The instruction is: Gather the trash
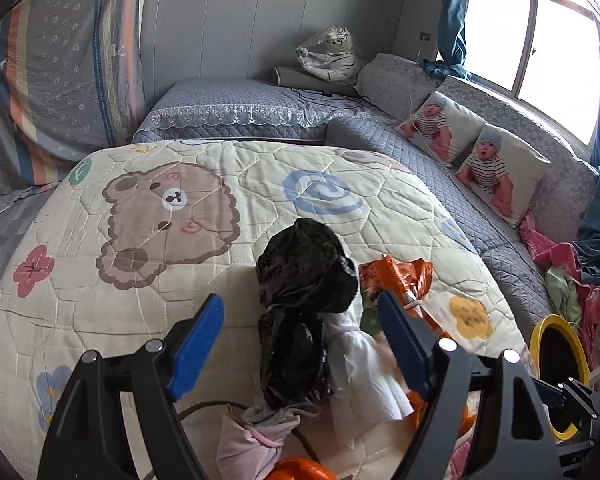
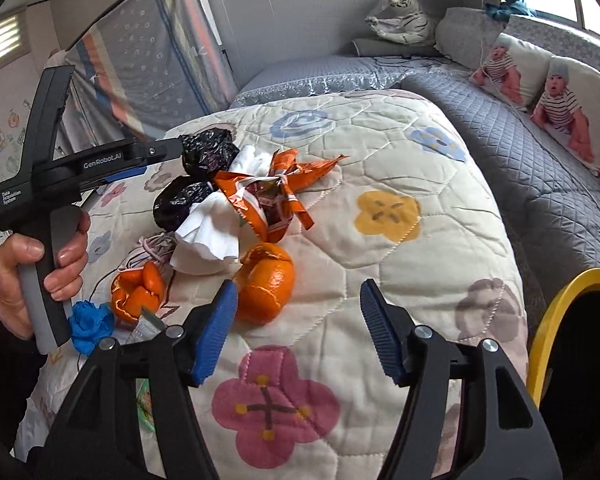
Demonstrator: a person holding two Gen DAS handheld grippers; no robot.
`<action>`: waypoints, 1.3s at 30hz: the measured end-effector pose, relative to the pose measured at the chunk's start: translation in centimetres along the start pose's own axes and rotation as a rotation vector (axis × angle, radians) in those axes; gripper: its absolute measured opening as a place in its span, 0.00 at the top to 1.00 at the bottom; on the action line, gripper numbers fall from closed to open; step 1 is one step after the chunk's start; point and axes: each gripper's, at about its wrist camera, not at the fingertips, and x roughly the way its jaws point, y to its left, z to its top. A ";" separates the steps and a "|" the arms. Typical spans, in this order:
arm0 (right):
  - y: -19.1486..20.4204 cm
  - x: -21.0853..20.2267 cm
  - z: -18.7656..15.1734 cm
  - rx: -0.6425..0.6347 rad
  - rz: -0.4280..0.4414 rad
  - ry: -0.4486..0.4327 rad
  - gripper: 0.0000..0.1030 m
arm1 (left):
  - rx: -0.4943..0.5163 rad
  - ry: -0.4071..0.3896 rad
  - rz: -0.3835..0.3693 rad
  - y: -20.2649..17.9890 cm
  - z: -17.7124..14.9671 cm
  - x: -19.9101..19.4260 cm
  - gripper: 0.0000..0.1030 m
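A trash pile lies on a cream cartoon quilt [image 1: 180,240]. A crumpled black plastic bag [image 1: 306,268] lies between the tips of my open left gripper [image 1: 300,308], with white tissue [image 1: 374,364] and an orange foil wrapper [image 1: 400,276] beside it. In the right wrist view the same black bag [image 2: 208,148], tissue [image 2: 208,232] and wrapper [image 2: 276,184] lie ahead, with orange peel [image 2: 266,280], a second peel [image 2: 138,288], a pink mask [image 2: 156,246] and a blue scrap [image 2: 90,322]. My right gripper [image 2: 298,308] is open and empty, just short of the peel.
A yellow-rimmed black bin [image 2: 572,344] stands at the right, beside the quilt; it also shows in the left wrist view [image 1: 560,360]. A grey quilted sofa [image 1: 440,168] with baby-print cushions [image 1: 496,176] runs behind. A plush tiger [image 1: 332,56] sits at the back.
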 end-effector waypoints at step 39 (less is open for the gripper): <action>2.5 7.6 1.4 -0.080 -0.008 0.133 0.46 | -0.087 0.092 0.025 2.4 2.5 7.5 0.50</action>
